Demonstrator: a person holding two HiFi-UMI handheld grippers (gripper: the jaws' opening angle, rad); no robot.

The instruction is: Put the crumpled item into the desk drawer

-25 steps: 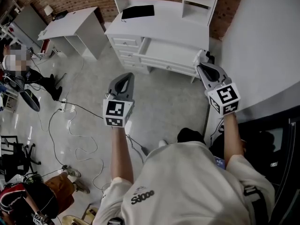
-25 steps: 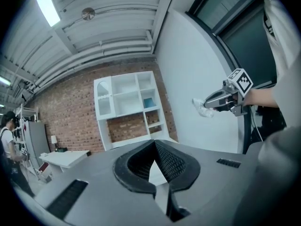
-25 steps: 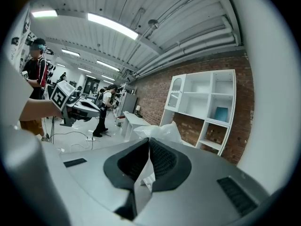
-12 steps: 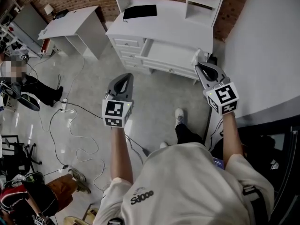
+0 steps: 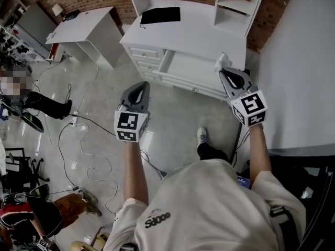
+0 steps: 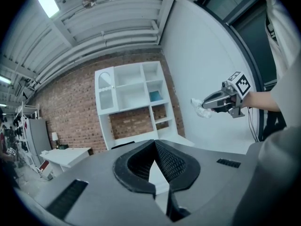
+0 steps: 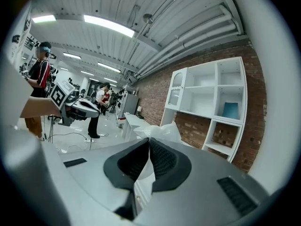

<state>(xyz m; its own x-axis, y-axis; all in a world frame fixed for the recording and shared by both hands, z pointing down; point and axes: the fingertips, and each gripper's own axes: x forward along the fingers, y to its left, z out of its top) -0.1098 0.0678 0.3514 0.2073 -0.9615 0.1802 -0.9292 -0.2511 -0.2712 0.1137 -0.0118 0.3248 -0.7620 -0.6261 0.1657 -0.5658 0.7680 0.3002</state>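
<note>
Left gripper view alone shows right gripper (image 6: 205, 102) pinching crumpled item (image 6: 198, 108) side-on.

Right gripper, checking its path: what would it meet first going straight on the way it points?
Likely the white desk, near its shelf unit; nothing shows between, though depth is unclear.

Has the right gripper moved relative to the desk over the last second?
Yes: the right gripper, shut on the crumpled item, has come forward toward the desk; the item now overlaps the desktop's right end.
</note>
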